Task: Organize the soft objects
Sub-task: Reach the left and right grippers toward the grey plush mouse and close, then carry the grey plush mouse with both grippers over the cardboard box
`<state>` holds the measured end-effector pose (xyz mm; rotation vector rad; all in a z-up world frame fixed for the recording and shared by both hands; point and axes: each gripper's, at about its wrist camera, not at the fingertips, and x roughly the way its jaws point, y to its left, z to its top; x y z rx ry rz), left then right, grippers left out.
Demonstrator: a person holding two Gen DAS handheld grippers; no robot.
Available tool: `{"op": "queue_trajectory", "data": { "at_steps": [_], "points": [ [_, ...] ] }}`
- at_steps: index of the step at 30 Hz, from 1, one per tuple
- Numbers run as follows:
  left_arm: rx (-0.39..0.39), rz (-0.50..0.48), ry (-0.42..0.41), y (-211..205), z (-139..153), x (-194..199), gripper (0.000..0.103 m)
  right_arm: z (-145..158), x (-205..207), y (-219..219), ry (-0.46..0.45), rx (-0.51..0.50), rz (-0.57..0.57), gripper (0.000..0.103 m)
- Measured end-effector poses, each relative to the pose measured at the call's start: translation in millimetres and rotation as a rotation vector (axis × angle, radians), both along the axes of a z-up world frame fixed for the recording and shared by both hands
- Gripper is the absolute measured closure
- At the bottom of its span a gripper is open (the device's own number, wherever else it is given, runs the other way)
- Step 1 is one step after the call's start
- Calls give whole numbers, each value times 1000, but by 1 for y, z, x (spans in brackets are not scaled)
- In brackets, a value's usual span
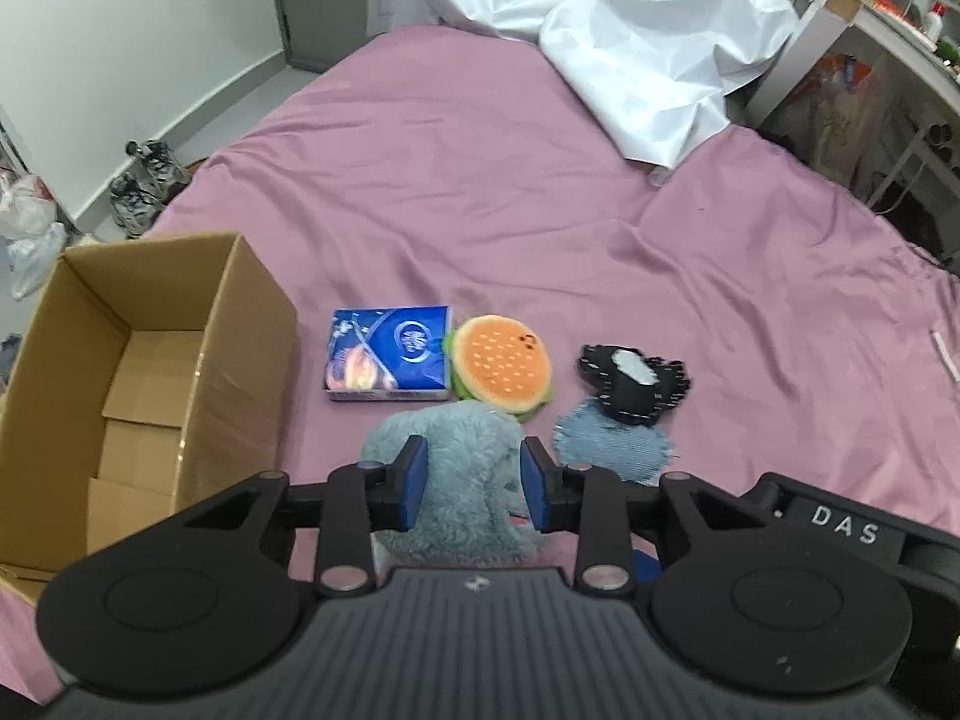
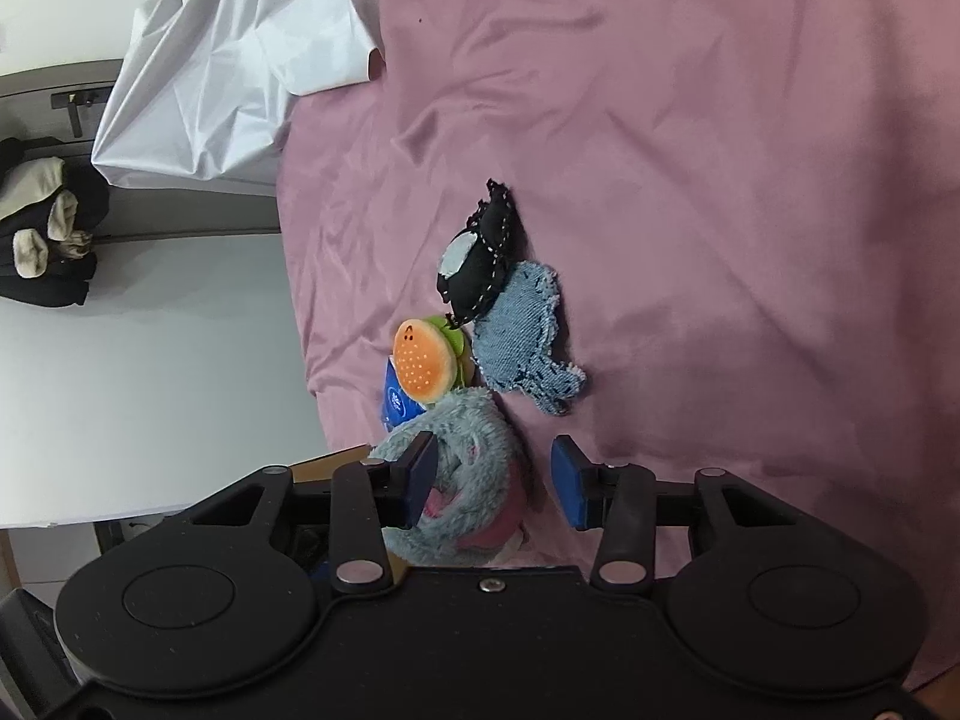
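Observation:
A fluffy grey-blue plush (image 1: 462, 480) lies on the pink bedsheet (image 1: 480, 180). My left gripper (image 1: 474, 483) has both blue pads pressed into it. My right gripper (image 2: 495, 483) is open, with the same plush (image 2: 468, 456) against its left pad and a gap to the right pad. Beyond the plush lie a burger plush (image 1: 501, 366), a blue tissue pack (image 1: 390, 360), a black stitched toy (image 1: 630, 381) and a denim toy (image 1: 612, 444). The burger (image 2: 423, 366), black toy (image 2: 480, 258) and denim toy (image 2: 522, 336) also show in the right wrist view.
An open cardboard box (image 1: 198, 330) stands at the left of the bed, empty as far as seen. A crumpled white sheet (image 1: 630, 30) covers the far end. Shoes (image 1: 141, 186) and bags sit on the floor to the left. Shelving (image 1: 888, 30) stands at the right.

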<state>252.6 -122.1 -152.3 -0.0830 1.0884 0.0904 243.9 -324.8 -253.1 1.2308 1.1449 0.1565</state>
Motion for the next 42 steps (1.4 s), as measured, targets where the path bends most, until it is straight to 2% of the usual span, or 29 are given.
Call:
{"op": "queue_trajectory", "data": {
  "at_steps": [5,13,17,22,24,25,27,35,42],
  "points": [
    [29,37,26,11,-6,4,70,3,5,12,-24,-24,28,60],
    [6,85,45,25,-12,4,72,1,12,32,-20,-21,84,60],
    [-29,125,45,32,-15,3,75,-7,12,37,19,3,70,60],
    [-61,152,41,38,-15,2,79,-13,14,45,33,5,62,68],
    [-60,160,41,41,-15,2,81,-16,14,47,51,31,58,76],
    [-70,163,41,42,-15,2,81,-15,15,48,52,19,66,77],
    [-79,162,36,42,-12,1,82,-9,15,50,34,-5,74,80],
    [-149,154,-9,46,9,-6,83,18,10,48,-57,-62,72,80],
    [-177,144,-83,55,38,-17,83,52,4,53,-209,-116,109,80]
  ]
}}
